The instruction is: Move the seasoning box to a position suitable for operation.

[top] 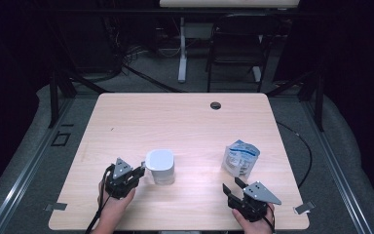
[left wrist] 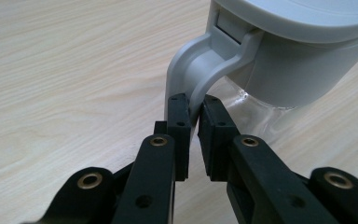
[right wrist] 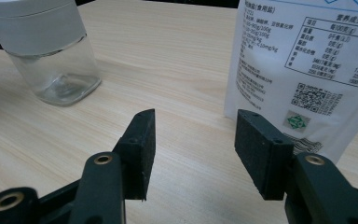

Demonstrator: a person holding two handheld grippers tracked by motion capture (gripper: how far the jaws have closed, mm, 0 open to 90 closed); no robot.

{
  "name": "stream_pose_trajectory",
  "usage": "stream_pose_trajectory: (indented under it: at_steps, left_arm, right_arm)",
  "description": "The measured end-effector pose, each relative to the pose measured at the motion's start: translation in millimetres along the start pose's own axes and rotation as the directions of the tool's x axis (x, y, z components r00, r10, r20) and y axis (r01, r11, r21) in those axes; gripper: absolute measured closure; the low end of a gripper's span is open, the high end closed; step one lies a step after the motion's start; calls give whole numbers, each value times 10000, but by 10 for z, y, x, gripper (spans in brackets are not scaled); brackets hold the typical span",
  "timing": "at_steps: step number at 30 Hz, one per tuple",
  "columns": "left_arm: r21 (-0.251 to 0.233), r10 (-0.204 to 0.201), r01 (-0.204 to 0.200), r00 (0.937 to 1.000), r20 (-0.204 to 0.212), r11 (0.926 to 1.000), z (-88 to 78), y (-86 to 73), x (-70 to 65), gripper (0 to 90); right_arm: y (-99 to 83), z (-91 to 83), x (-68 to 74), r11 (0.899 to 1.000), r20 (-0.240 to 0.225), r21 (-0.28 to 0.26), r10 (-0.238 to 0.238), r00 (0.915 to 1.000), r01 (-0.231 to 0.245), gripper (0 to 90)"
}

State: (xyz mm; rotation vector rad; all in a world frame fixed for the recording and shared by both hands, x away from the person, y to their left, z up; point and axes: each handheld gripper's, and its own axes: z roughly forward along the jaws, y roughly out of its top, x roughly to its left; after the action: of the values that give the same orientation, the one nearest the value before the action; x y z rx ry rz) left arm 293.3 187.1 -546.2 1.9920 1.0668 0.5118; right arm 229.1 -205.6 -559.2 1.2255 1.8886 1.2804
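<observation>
At centre frame, the left gripper (top: 137, 171) pinches the grey handle (left wrist: 191, 77) of a lidded clear jar (top: 160, 166), while the right gripper (top: 233, 186), jaws wide and empty, waits by the salt pouch (top: 240, 157) at lower right, likely next to be grasped.

Dark room around my light wood table (top: 185, 117), lit from above.

I see a cable hole (top: 215, 105) near the table's far edge, tape tabs (top: 56, 206) at both near corners. Grey floor (top: 29, 146) with metal rails (top: 24, 170) each side, a tape square (top: 61, 139) on the left. Behind: black chair (top: 236, 44), white desk leg (top: 182, 48), cables (top: 126, 58), black curtains (top: 9, 48).
</observation>
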Motion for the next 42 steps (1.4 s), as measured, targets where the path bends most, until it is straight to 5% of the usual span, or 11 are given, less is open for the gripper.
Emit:
stream_pose_trajectory:
  at_steps: [24, 42]
  left_arm:
    - [-124, 219, -214, 9989, 410, 9997, -66, -75, -257, 835]
    - [-229, 217, -205, 9983, 532, 9995, -67, -94, -245, 831]
  right_arm:
    - [-38, 20, 46, 9999, -178, 113, 9, 9998, -7, 480]
    - [-21, 34, 55, 9999, -236, 140, -37, 9997, 40, 479]
